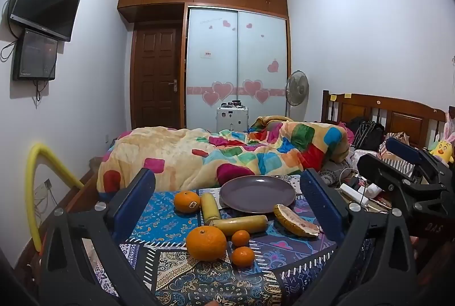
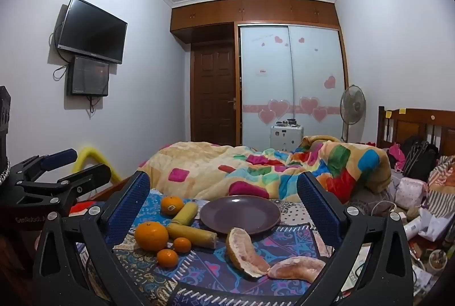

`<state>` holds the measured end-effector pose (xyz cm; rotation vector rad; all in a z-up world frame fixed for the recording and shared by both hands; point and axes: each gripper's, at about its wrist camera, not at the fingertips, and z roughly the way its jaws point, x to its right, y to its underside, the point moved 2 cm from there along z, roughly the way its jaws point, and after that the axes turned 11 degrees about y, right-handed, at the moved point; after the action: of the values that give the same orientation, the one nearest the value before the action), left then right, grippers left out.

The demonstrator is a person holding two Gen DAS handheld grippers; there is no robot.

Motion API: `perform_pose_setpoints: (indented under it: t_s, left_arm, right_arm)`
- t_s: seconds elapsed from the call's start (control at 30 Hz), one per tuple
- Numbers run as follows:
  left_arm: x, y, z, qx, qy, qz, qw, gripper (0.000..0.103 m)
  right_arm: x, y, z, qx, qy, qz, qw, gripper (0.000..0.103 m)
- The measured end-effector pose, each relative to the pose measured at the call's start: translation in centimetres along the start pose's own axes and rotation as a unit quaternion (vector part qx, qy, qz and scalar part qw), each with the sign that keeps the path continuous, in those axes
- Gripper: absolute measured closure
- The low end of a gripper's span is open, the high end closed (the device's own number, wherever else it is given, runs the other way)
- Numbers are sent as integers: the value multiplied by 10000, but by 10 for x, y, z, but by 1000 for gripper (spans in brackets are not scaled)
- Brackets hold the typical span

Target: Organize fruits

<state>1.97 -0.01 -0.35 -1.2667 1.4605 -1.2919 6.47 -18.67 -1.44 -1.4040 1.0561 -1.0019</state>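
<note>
Both grippers, left gripper [image 1: 227,209] and right gripper [image 2: 224,206], hang spread and empty. Oranges [image 1: 206,243] lie near, left of the bare plate [image 1: 257,193]; sorting seems unstarted, so next comes reaching for one.

Bedroom w/ pale walls, white ceiling, bright ceiling light at top ctr. TV [image 1: 45,0] upper left, smaller monitor [image 1: 36,55] just below. Brown door [image 1: 155,78] ctr, wardrobe [image 1: 236,67] w/ pink hearts beside it. Fan [image 1: 297,88] right of ctr. Bed headboard [image 1: 384,109] at right; colourful quilt [image 1: 227,155] mid-frame.
</note>
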Motion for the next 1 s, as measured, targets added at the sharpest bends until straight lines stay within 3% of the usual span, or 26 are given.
perform_pose_setpoints:
  t_s: [1.0]
  left_arm:
    - [-5, 6, 2, -64, -32, -132, 9999, 0]
  right_arm:
    - [2, 0, -3, -31, 2, 104, 9999, 0]
